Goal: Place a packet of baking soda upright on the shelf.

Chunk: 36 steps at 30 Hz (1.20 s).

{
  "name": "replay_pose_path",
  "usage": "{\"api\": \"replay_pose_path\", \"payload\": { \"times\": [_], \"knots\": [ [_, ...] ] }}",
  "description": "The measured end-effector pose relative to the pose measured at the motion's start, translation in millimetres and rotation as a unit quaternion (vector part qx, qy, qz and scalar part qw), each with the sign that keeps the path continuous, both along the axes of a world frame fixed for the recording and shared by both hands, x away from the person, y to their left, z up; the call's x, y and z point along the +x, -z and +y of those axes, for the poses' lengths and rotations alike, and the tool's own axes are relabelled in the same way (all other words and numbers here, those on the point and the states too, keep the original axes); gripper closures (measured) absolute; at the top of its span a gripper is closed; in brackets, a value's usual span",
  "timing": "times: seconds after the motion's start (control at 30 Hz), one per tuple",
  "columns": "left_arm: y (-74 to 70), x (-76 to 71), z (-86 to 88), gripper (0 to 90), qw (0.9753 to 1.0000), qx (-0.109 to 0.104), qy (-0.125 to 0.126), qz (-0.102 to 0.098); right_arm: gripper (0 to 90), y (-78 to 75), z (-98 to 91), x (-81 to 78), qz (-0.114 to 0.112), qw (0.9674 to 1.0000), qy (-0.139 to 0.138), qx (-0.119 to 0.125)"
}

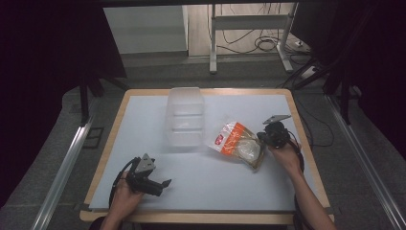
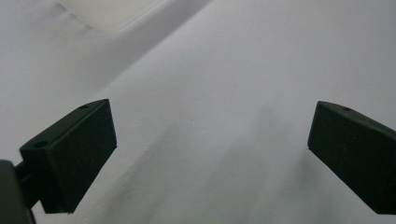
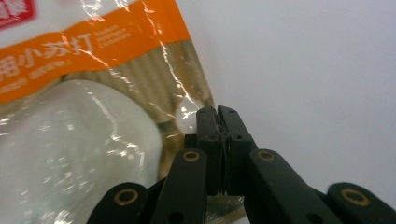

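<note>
Snack bag point(image 1: 238, 143) lies just right of the clear container point(image 1: 185, 116). Right gripper point(image 3: 218, 112) is clamped on the bag's film edge. Left gripper point(image 2: 210, 149) stands wide apart, empty. Film looks light, crinkly, slippery; contents likely crushable, so pinch the seam.

You have one worktop point(image 1: 143, 115), a white sheet framed by a pale wooden edge. On it you have one clear plastic container point(image 1: 185, 117), rectangular and lidless, and one crinkly clear snack packet with an orange band and a red label point(image 1: 237, 143); through its film you can count one round white piece inside. You hold two black hand-held grippers, one per hand: the left hand-held gripper point(image 1: 164, 184) and the right hand-held gripper point(image 1: 262, 136). Each has two jaws and carries one grey three-cornered plate on top, so two plates in all.
</note>
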State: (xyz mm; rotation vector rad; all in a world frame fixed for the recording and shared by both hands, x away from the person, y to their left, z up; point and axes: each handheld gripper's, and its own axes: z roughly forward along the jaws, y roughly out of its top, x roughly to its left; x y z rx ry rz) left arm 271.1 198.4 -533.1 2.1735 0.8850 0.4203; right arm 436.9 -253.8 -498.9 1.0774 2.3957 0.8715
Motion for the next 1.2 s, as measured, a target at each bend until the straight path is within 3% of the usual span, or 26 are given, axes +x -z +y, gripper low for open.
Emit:
{"api": "replay_pose_path", "payload": {
  "times": [0.2,0.6,0.73,0.97,1.2],
  "knots": [
    [1.1,0.3,-0.7,1.1,1.0000,0.005,0.004,0.003,85.6,6.8,0.5,5.9,0.006,1.0000,-0.003,-0.006],
    [2.0,-0.6,-2.5,0.9,0.9999,0.012,0.009,0.005,89.4,8.7,-1.4,-0.3,0.024,0.9997,-0.005,0.002],
    [2.3,-0.8,-3.1,0.9,0.9998,0.014,0.011,0.006,89.2,6.7,-3.8,-3.7,0.028,0.9995,-0.014,-0.006],
    [2.8,-0.3,-3.4,0.9,0.9998,0.015,0.011,0.009,88.3,4.9,-4.1,-1.2,-0.007,0.9984,0.007,-0.056],
    [3.1,-0.3,-4.0,0.9,0.9997,0.015,0.013,0.010,89.3,9.9,-10.5,-0.3,0.017,0.9984,0.003,-0.053]
  ]
}}
